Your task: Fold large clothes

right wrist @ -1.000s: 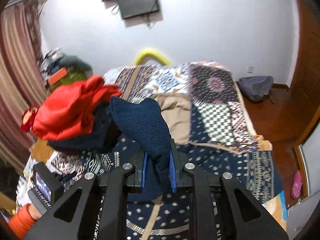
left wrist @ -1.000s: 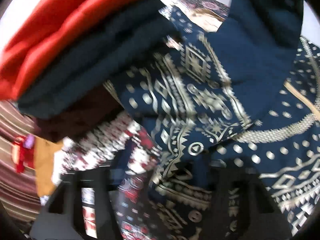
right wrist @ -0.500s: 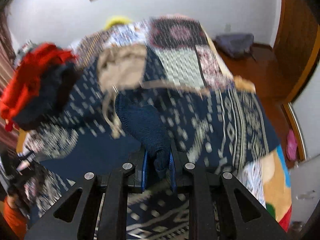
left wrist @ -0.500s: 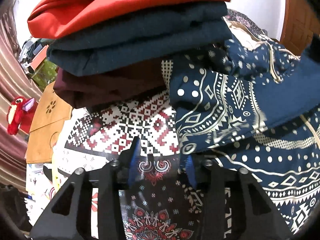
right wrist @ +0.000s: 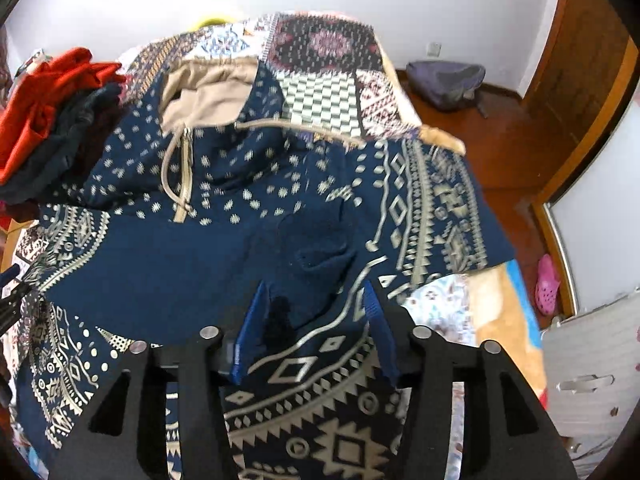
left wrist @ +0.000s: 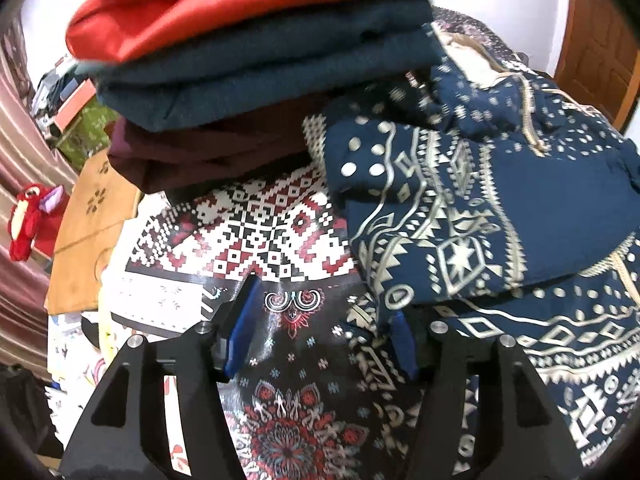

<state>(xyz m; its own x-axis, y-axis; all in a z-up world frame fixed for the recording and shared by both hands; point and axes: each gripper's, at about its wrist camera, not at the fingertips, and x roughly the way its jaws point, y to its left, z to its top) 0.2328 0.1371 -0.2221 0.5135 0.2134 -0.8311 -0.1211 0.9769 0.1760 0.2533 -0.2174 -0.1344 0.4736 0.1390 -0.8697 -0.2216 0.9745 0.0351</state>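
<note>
Both released: left gripper fingers wide, right gripper fingers wide. Now smooth hoodie flat toward 12 o'clock.

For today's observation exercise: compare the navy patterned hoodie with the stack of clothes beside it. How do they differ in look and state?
The navy patterned hoodie lies spread across the bed, only partly folded; the stack of clothes is folded and piled in layers.
The hoodie carries cream geometric prints and dots; the stack's pieces are plain red, dark blue and maroon.
The hoodie shows a tan hood lining and zip; the stack shows no such trim.
Both rest on the patchwork bedspread.
</note>
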